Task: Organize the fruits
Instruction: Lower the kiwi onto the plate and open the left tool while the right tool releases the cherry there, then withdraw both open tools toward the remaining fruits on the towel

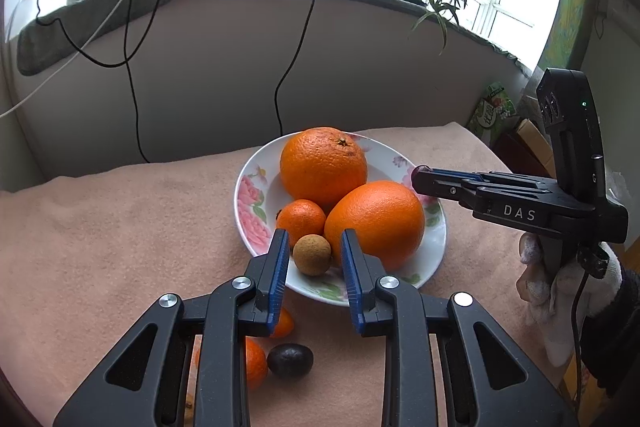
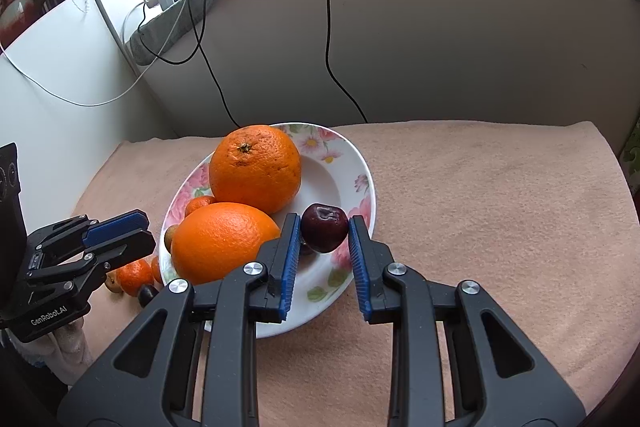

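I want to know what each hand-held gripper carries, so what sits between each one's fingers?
Left wrist view: a longan. Right wrist view: a dark cherry, above the plate.

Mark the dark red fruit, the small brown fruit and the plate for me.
dark red fruit (image 2: 324, 227): right wrist view, middle of its front face.
small brown fruit (image 1: 312, 254): left wrist view, centre of its skin.
plate (image 1: 250, 201): left wrist view, left flowered rim.

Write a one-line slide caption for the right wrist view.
Right gripper holds a dark red fruit over the floral plate of oranges.
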`<state>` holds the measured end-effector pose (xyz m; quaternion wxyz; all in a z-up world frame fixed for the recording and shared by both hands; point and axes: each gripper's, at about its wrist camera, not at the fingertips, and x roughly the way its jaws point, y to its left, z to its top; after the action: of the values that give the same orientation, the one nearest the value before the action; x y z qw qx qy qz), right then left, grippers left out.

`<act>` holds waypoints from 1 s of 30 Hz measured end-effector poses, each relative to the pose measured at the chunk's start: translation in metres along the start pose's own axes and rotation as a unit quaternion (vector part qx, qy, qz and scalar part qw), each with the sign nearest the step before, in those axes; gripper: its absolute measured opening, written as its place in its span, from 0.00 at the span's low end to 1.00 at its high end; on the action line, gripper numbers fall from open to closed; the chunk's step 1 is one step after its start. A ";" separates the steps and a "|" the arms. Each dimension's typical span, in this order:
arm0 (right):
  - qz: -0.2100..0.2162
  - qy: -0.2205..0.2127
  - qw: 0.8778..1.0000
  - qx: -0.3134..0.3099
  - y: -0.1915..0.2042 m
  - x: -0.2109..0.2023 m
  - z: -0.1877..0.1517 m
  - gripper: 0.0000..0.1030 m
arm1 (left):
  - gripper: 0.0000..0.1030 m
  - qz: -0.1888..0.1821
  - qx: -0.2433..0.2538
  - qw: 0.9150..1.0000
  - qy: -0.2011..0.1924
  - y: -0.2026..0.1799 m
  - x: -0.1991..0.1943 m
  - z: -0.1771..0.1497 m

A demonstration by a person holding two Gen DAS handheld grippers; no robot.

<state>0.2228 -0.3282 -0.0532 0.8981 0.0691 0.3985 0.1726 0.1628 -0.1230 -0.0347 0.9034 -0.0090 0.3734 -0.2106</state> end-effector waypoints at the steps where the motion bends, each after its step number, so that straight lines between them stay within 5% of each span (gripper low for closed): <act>1: -0.001 0.000 1.000 0.000 0.000 0.000 0.000 0.25 | 0.25 0.000 0.000 1.000 0.000 0.000 0.000 0.000; 4: -0.002 -0.002 1.000 -0.004 0.001 0.000 0.001 0.27 | 0.32 0.002 0.002 1.000 -0.001 -0.001 -0.002 -0.001; 8: -0.011 -0.015 1.000 -0.005 0.002 -0.004 0.003 0.64 | 0.58 0.006 0.000 1.000 -0.005 -0.001 -0.006 -0.001; 12: -0.010 -0.019 1.000 0.002 0.001 -0.008 0.004 0.66 | 0.72 0.016 -0.002 1.000 -0.004 -0.001 -0.009 0.000; 14: -0.010 -0.021 1.000 0.005 0.000 -0.011 0.004 0.77 | 0.77 0.028 0.000 1.000 -0.007 -0.003 -0.012 0.000; 17: -0.017 -0.024 1.000 0.004 0.002 -0.015 0.003 0.83 | 0.79 0.038 -0.001 0.999 -0.010 -0.004 -0.016 -0.001; 30: -0.050 -0.046 0.997 -0.029 0.023 -0.037 -0.007 0.84 | 0.79 0.059 -0.017 0.998 -0.017 -0.002 -0.040 -0.018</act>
<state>0.1887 -0.3201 -0.0267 0.9246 0.0307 0.3544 0.1360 0.1245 -0.1064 -0.0206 0.9201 -0.0057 0.3617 -0.1500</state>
